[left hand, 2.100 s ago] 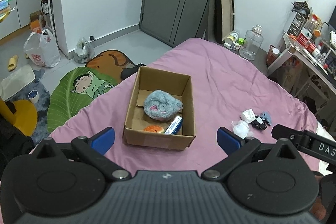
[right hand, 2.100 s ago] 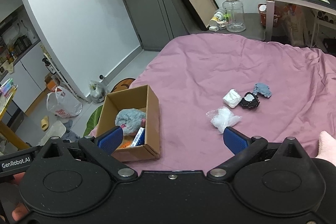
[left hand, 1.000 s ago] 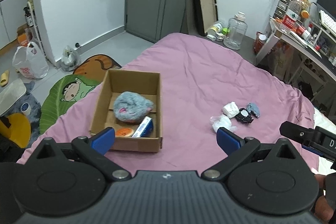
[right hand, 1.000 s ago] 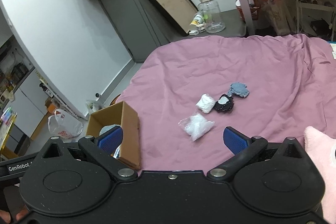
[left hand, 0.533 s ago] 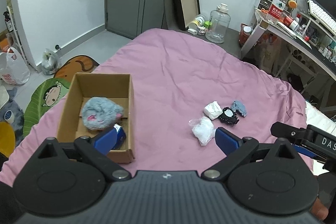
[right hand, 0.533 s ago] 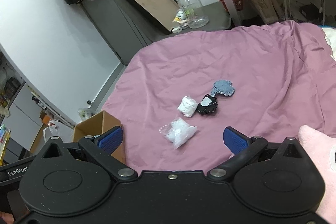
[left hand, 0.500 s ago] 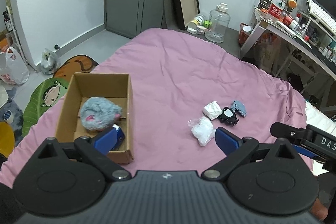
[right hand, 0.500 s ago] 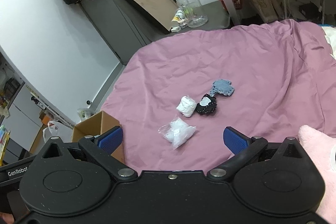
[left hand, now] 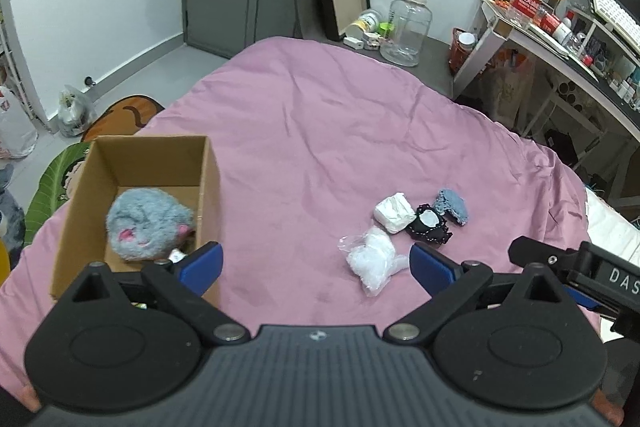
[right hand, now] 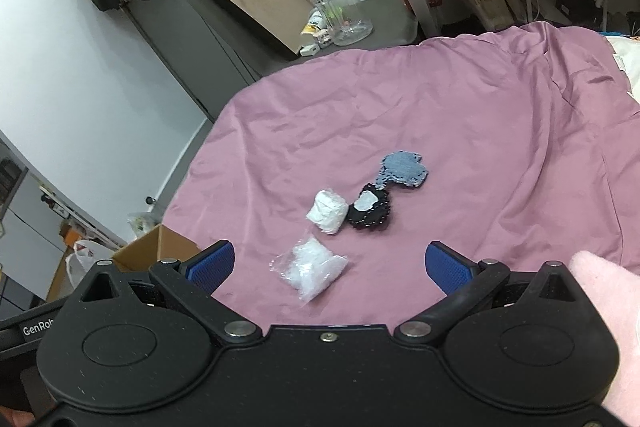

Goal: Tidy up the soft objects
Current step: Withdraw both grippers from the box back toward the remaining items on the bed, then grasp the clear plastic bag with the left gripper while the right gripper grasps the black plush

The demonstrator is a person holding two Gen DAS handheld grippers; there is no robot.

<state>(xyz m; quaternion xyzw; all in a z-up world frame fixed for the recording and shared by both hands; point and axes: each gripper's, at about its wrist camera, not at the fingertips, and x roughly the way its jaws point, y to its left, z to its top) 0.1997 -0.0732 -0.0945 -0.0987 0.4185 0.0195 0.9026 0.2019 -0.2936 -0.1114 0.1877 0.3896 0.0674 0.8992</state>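
- A pink bedsheet (left hand: 304, 131) carries an open brown cardboard box (left hand: 208, 195) (grey plush toy (left hand: 146, 225) inside).
- A clear plastic bag of white stuffing (right hand: 314, 269) lies before both grippers.
- Left gripper (left hand: 316, 265) and right gripper (right hand: 328, 267): jaws spread, grasping nothing.

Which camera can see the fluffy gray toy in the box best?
The left wrist view. There the fluffy gray toy lies in plain sight inside the cardboard box, pink patches showing. The right wrist view catches only a corner of the box, so the toy is hidden there.
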